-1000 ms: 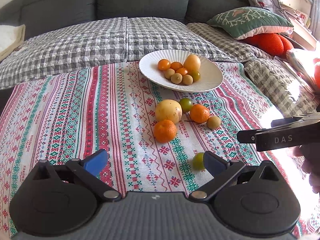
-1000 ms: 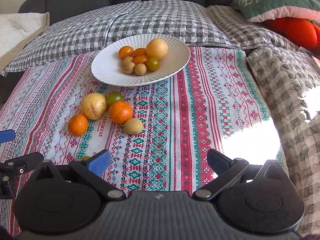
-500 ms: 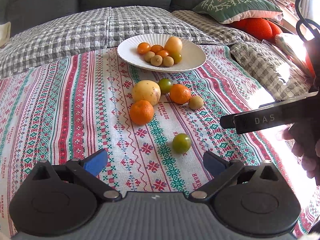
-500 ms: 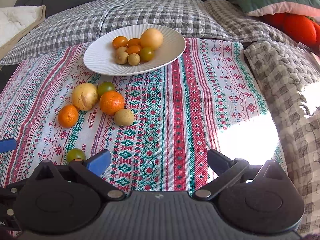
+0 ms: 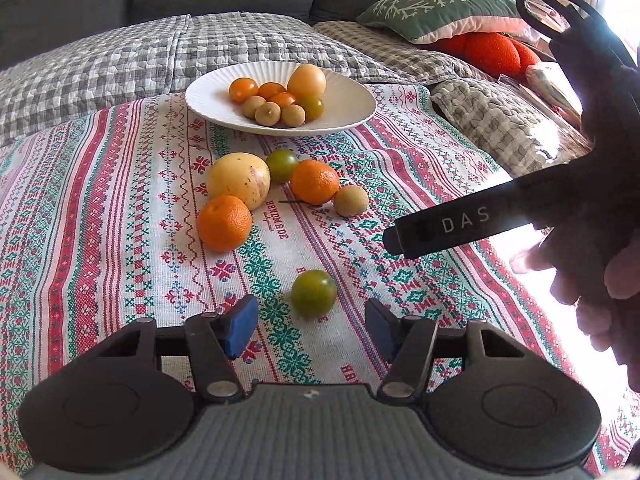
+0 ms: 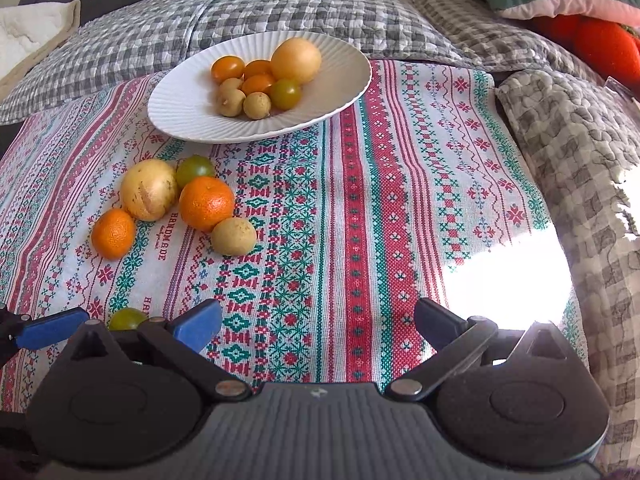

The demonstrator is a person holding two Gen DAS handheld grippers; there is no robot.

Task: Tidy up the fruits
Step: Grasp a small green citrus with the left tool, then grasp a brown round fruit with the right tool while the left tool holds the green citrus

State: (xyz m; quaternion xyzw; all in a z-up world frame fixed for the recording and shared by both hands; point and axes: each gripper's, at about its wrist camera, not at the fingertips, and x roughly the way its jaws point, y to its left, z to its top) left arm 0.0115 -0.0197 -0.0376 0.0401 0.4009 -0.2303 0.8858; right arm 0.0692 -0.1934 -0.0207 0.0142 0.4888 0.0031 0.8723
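Partly done: eight fruits in the far plate (image 5: 352,92), six left on the cloth (image 5: 120,208). Left gripper (image 5: 312,322) released near the green tomato (image 5: 313,293); right gripper (image 6: 318,326) released too.

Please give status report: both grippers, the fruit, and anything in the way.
Left gripper open, lined up on lone green tomato. Right gripper open, empty. Five fruits loose on cloth, rest on white plate. Path clear.
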